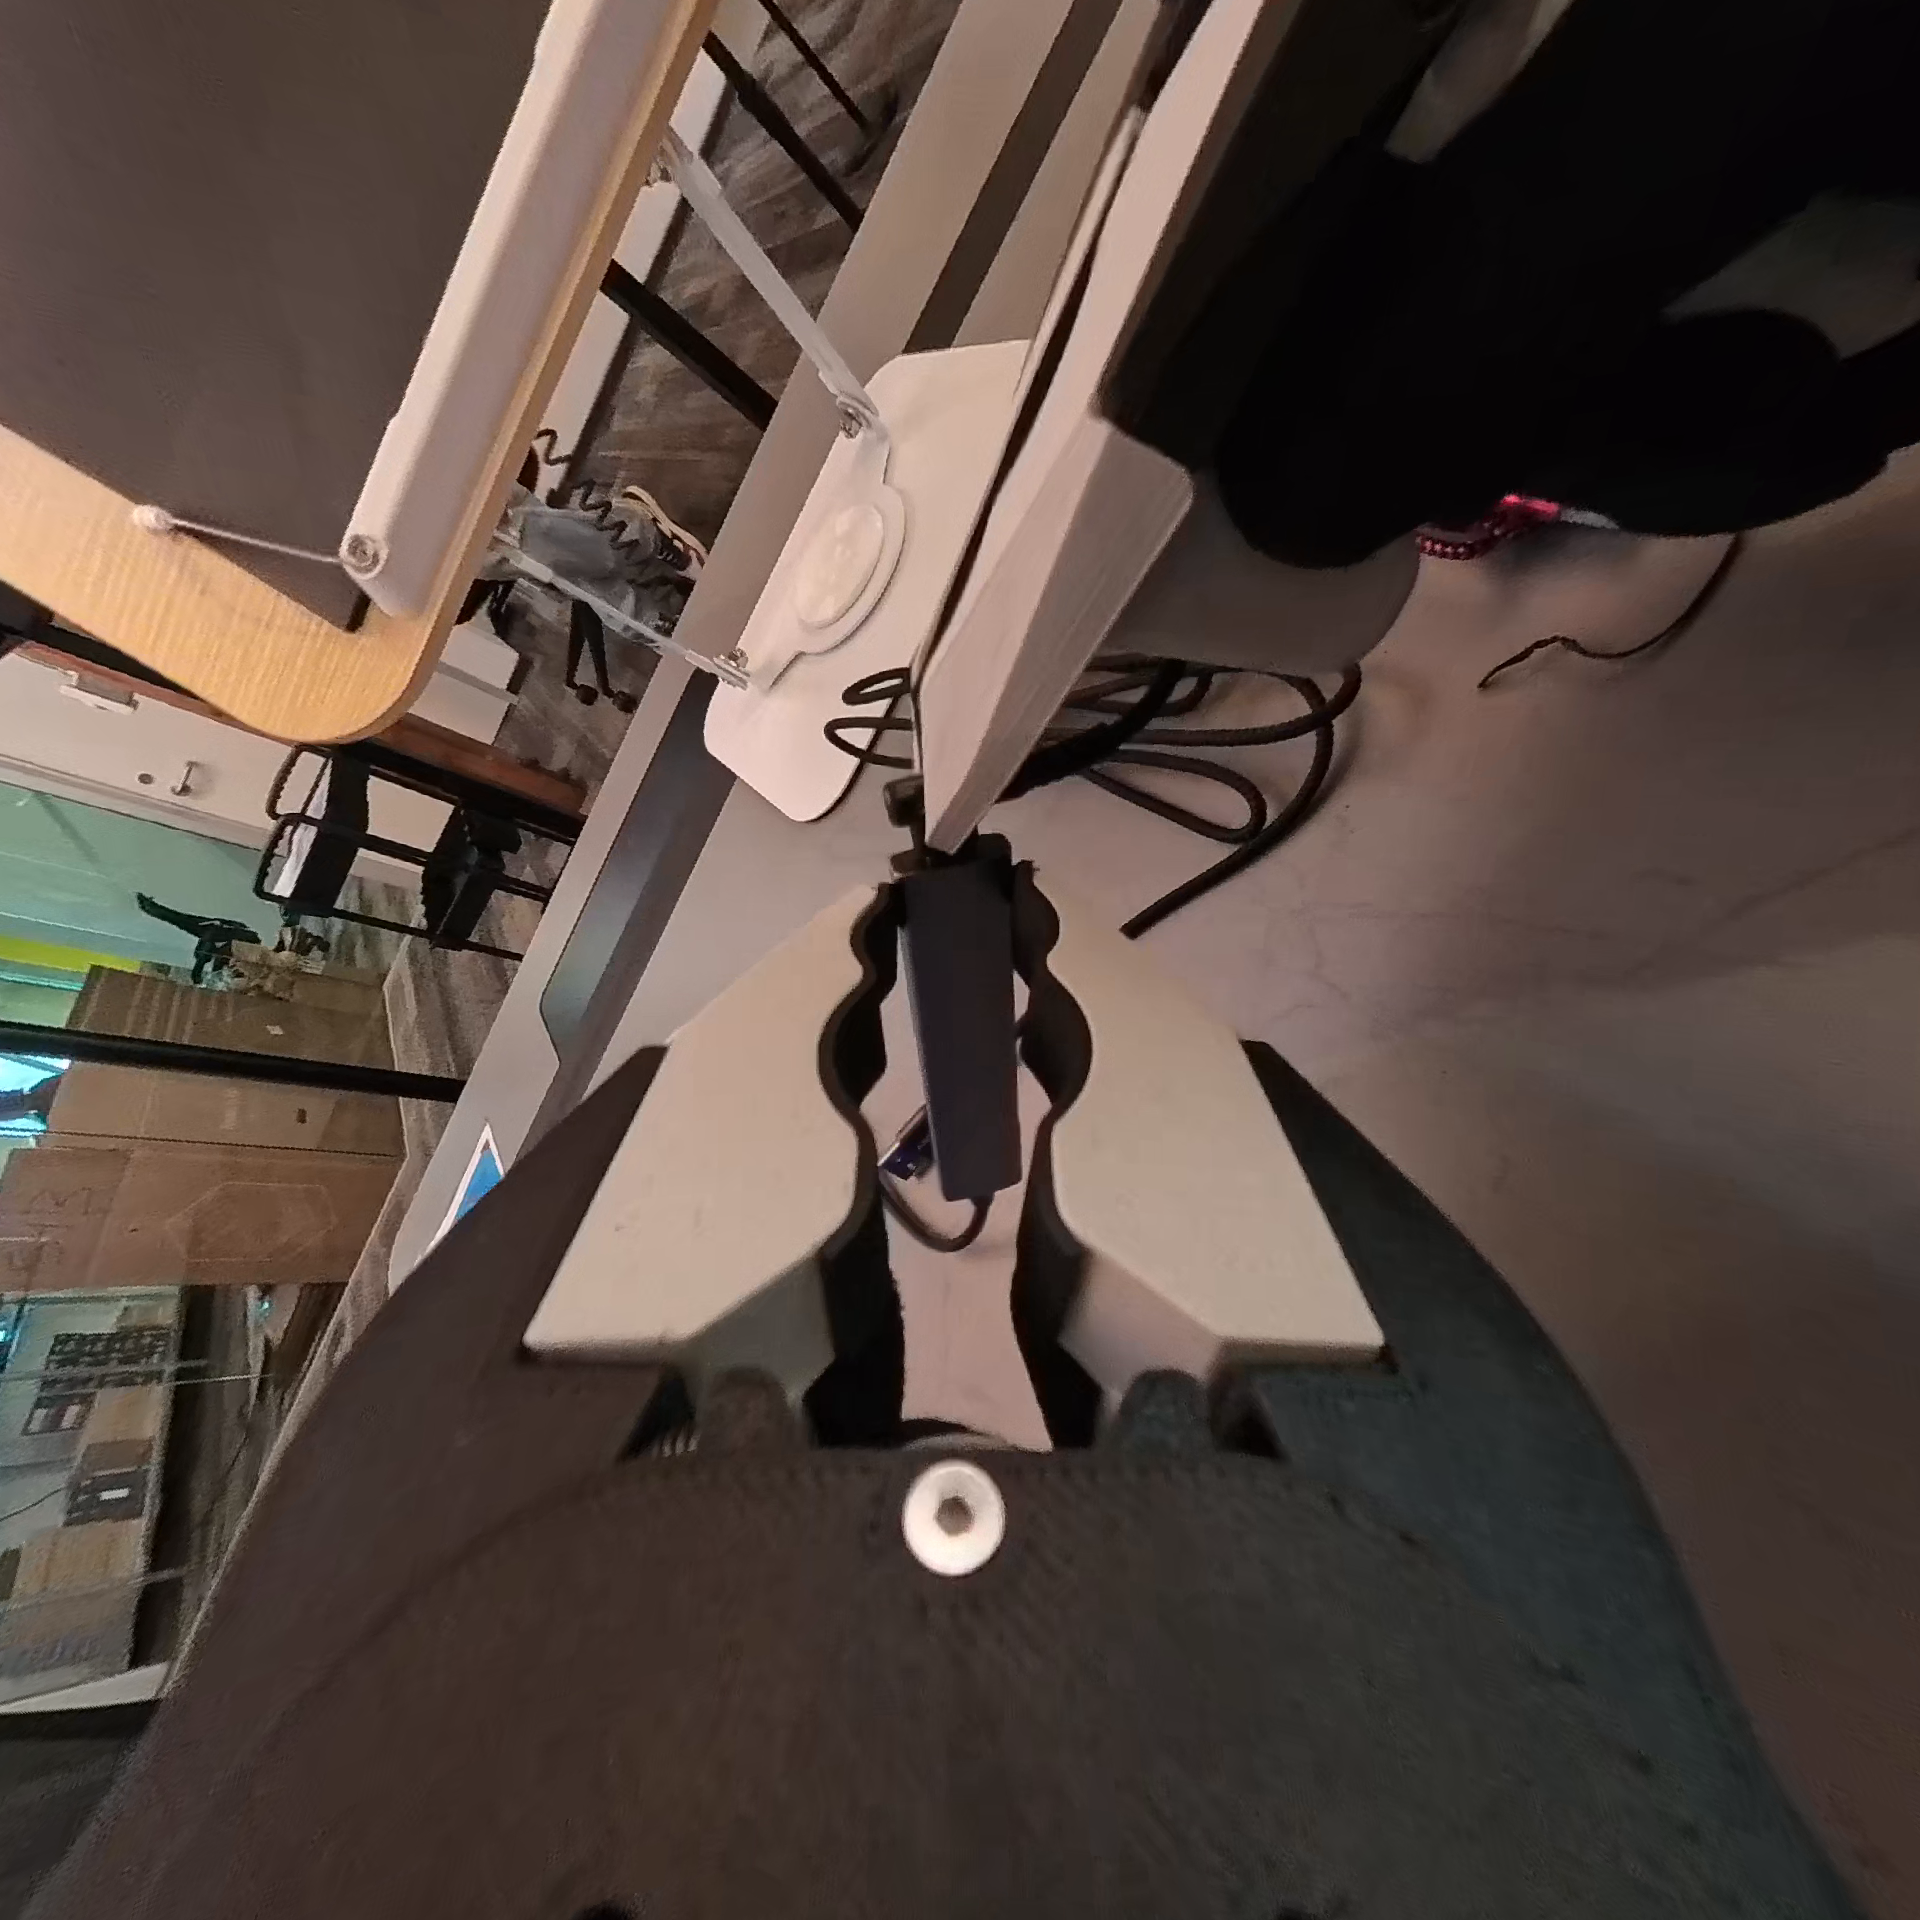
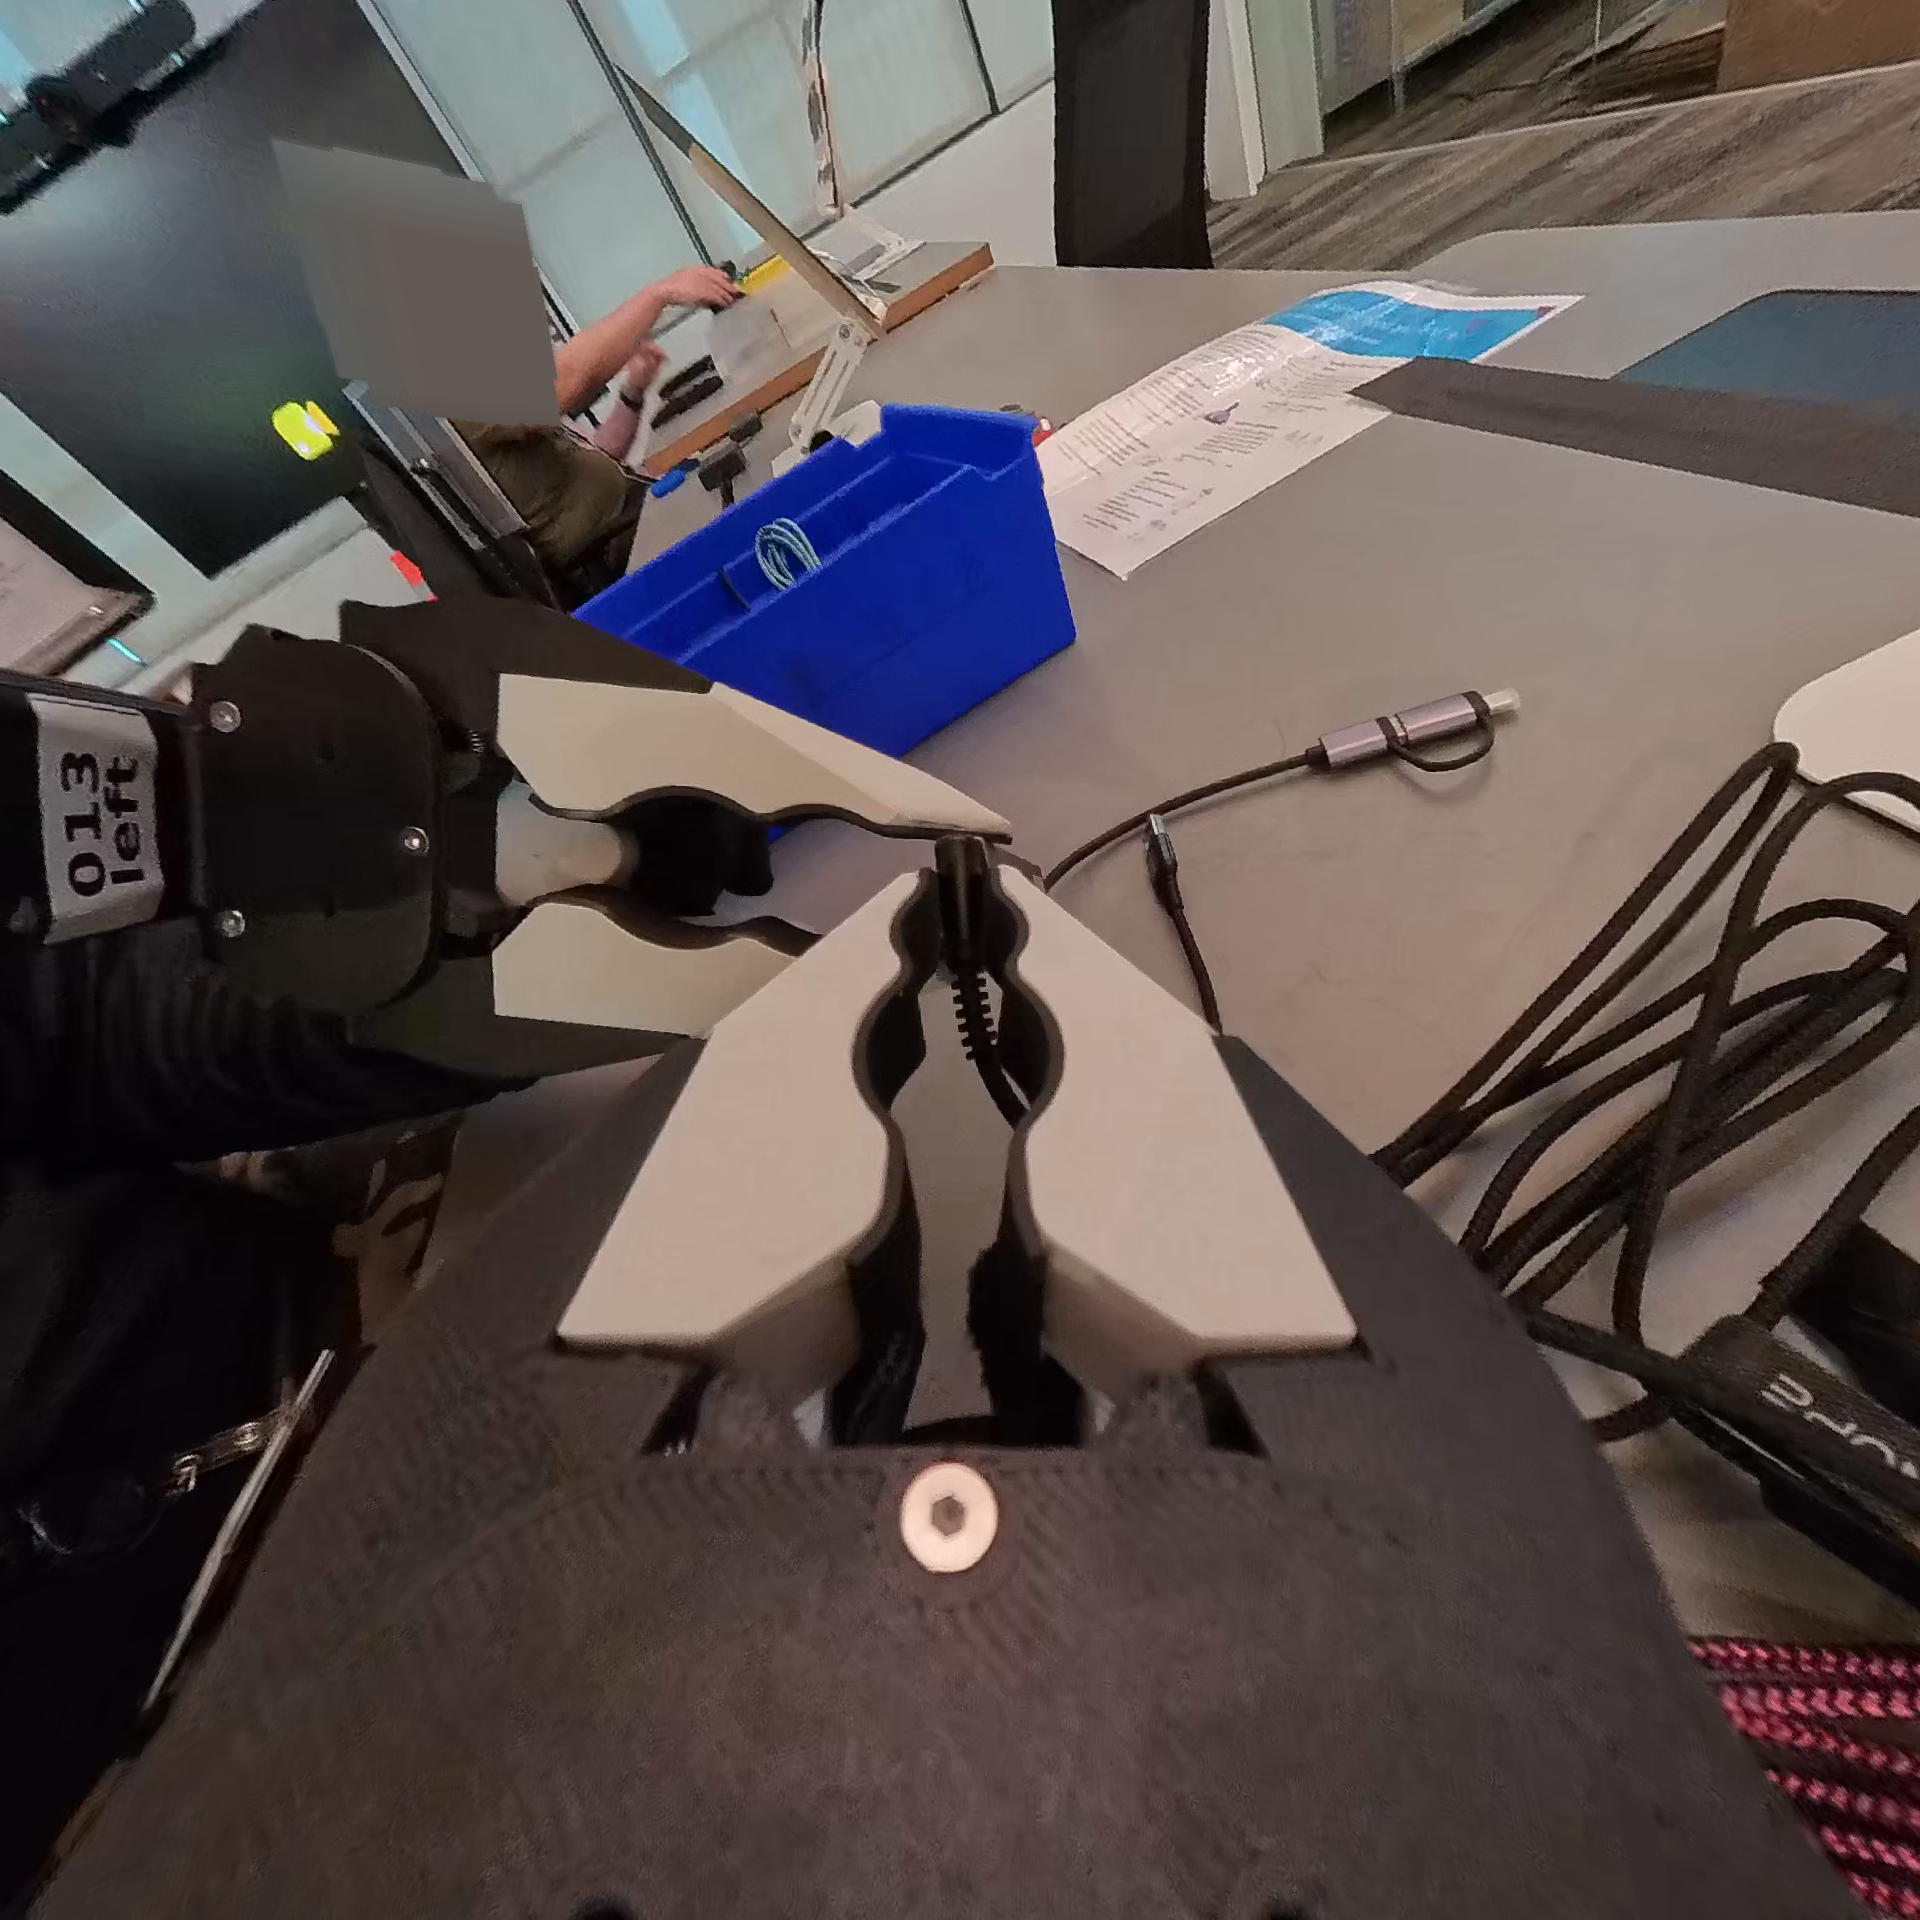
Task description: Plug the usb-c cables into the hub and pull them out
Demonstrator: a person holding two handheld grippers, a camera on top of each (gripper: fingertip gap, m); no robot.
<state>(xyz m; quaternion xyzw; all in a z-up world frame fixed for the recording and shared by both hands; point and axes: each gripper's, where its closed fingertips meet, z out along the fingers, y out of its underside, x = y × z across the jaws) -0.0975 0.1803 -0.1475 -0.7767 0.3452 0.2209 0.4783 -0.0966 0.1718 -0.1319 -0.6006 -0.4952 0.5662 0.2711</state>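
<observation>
The left gripper (image 1: 961, 883) is closed on the hub (image 1: 961, 1023), a slim dark bar clamped between its pale fingers at the centre of the left wrist view. The hub's long axis runs along the fingers, its far end poking out at the tips and its own thin lead with a blue plug (image 1: 906, 1153) trailing from the near end, lower in the frame.

The right gripper (image 2: 961, 883) is closed on a plug (image 2: 961, 868), the black connector of a braided cable (image 2: 982, 1023) whose strain relief runs back down between its fingers. In the right wrist view the plug sits at frame centre, pointing up and away, and the left gripper (image 2: 987, 847) comes in from the left edge, so the two sets of tips meet just above centre. Judging from this, the plug's axis crosses the hub's roughly at right angles, which suits a port on the hub's side, though the port itself is hidden behind the fingertips and I cannot tell whether the plug is seated. The right gripper is the one placed to push in or draw back along the plug's own line while the left braces the hub.

Other cables lie loose on the grey table (image 2: 1455, 623): a grey adapter cable (image 2: 1403, 732) at centre right, a black tangle (image 2: 1714, 1039) at the right edge, a red braid (image 2: 1829, 1766) at lower right. A blue bin (image 2: 935, 613) stands above centre.

Writing shows on a white tag on the left gripper's body, on a printed sheet (image 2: 1247, 416) at upper right, and on a black sleeve at lower right; I leave the words out
</observation>
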